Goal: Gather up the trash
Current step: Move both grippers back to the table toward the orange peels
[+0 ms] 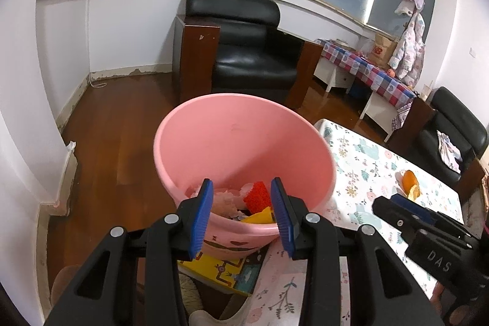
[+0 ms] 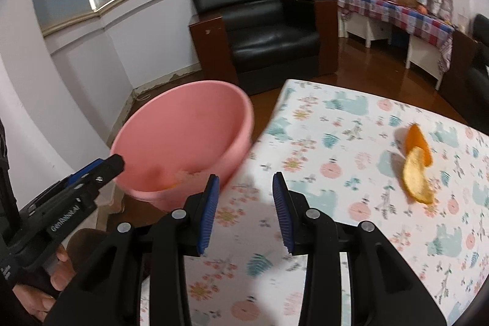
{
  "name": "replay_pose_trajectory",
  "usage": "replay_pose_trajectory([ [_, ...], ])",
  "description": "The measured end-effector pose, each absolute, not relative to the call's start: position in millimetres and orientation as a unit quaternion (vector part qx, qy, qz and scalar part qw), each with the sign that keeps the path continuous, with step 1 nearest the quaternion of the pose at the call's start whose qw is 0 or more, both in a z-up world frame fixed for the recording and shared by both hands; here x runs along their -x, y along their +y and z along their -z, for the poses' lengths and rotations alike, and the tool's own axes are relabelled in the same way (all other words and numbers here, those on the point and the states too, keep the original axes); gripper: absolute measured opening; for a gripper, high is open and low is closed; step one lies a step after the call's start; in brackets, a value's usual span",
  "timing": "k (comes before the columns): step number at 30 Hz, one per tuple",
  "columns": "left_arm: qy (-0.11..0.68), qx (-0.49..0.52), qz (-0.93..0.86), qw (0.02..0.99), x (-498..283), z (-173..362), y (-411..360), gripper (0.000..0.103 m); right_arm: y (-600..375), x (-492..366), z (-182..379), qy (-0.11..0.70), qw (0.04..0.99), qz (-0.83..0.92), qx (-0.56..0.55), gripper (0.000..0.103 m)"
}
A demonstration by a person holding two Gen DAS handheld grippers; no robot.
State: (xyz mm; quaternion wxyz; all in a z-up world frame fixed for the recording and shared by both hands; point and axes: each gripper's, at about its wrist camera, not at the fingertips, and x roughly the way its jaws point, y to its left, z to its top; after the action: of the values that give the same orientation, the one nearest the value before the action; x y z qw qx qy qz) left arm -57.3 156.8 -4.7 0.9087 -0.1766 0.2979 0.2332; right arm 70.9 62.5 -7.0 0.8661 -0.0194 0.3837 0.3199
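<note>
Orange peel (image 2: 417, 164) on table, right of empty, part-open right gripper (image 2: 246, 205).

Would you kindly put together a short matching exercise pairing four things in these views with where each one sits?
Things:
1. orange peel
2. pink basin
3. black armchair
4. checked cloth

Places:
A. against the wall under the window
B. on the floral tablecloth, right of the right gripper
C. beside the table's edge, holding scraps, ahead of the left gripper
D. draped over the white furniture at the far right

Pairs: 1-B, 2-C, 3-A, 4-D
</note>
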Motion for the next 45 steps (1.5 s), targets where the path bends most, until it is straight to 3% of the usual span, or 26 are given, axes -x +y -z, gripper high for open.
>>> replay_pose_trajectory([
  [19,0.31,0.148,-0.203,0.917,46.7,4.2,127.2,0.038,-58.9,-106.3,26.6,0.385,0.904,-0.173,-0.06,0.037],
  [37,0.316,0.113,-0.158,0.929,12.7,-5.9,94.2,0.038,-84.3,-149.3,60.0,0.419,0.883,-0.16,-0.137,0.037],
  [39,0.315,0.105,-0.144,0.932,2.6,-10.3,85.7,0.038,-84.0,-154.1,63.5,0.422,0.881,-0.16,-0.142,0.034],
  [41,0.312,0.098,-0.127,0.936,-9.3,-15.1,75.1,0.038,-83.9,-157.0,67.9,0.43,0.877,-0.16,-0.145,0.02],
  [45,0.312,0.099,-0.093,0.94,-30.8,-19.7,58.7,0.038,-86.8,-159.2,75.1,0.437,0.87,-0.164,-0.157,0.013],
])
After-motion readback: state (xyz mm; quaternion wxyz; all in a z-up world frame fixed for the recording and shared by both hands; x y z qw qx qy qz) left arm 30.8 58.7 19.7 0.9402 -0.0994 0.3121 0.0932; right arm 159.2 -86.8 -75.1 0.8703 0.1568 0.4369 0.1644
